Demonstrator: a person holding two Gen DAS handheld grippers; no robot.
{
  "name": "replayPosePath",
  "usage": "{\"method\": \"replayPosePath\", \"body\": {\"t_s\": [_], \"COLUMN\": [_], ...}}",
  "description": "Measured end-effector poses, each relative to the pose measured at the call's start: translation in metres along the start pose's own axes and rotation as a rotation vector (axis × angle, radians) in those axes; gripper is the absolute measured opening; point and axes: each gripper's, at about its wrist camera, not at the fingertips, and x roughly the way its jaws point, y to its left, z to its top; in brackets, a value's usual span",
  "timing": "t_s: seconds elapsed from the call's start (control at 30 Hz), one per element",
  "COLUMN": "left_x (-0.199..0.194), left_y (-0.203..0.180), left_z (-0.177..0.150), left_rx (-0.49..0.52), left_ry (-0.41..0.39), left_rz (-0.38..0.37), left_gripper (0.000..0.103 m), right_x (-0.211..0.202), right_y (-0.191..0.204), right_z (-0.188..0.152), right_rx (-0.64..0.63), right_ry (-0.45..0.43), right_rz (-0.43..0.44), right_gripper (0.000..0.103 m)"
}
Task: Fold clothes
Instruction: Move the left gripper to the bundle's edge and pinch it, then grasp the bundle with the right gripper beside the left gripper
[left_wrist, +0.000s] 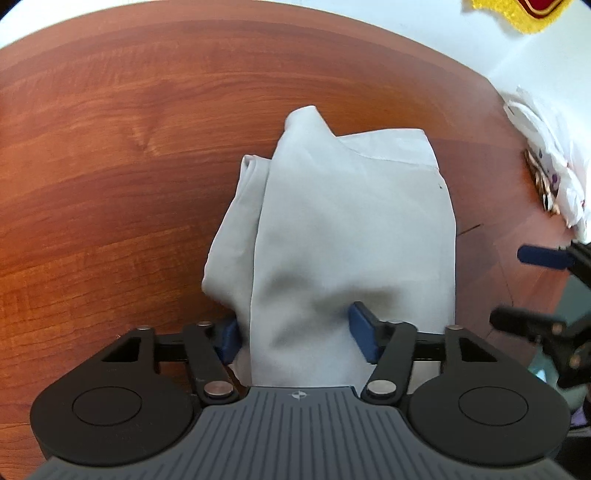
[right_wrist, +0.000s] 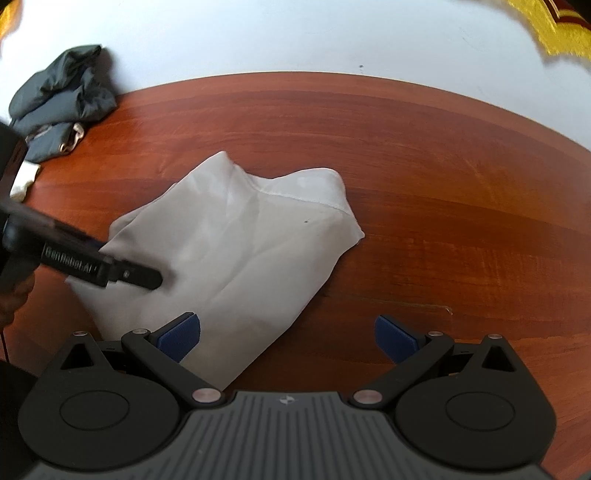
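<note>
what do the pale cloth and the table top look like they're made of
Pale cloth: thin, smooth woven fabric, matte, maybe a light synthetic or cotton blend; it drapes in soft folds and shows a stitched hem.
Table top: reddish-brown wood grain with a mild sheen, possibly laminate or veneer; solid wood cannot be ruled out.

cloth (right_wrist: 236, 240) on table (right_wrist: 443, 177), bundle (right_wrist: 62, 99) behind-left
</note>
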Motion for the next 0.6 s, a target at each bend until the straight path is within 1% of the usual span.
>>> {"method": "replayPosePath", "body": {"t_s": [0.03,0.13,0.3,0.43,0.6], "left_x": [-0.001,-0.003,-0.006,-0.009,-0.009], "left_y": [0.000,0.002,0.006,0.006,0.005], "left_z": [0.000,-0.001,-0.004,-0.008,-0.009], "left_rx": [-0.001,-0.005,-0.015,0.008,0.001], "left_ry": [0.000,0.005,0.022,0.036,0.041], "left_rz": [0.003,0.009,0.026,0.053,0.059], "left_gripper": [0.038,0.028,0.026,0.027,0.029], "right_x": [0.002,0.006,0.022,0.038,0.059], "right_y": [-0.003,-0.010,-0.022,-0.028,-0.022], "right_z": [0.001,0.004,0.015,0.029,0.046], "right_rx": [0.014,0.038,0.071,0.096,0.054], "right_ry": [-0.002,-0.007,-0.012,-0.017,-0.011], "right_rz": [0.005,0.022,0.083,0.148,0.198], "right_gripper": [0.102,0.102,0.102,0.102,0.102]}}
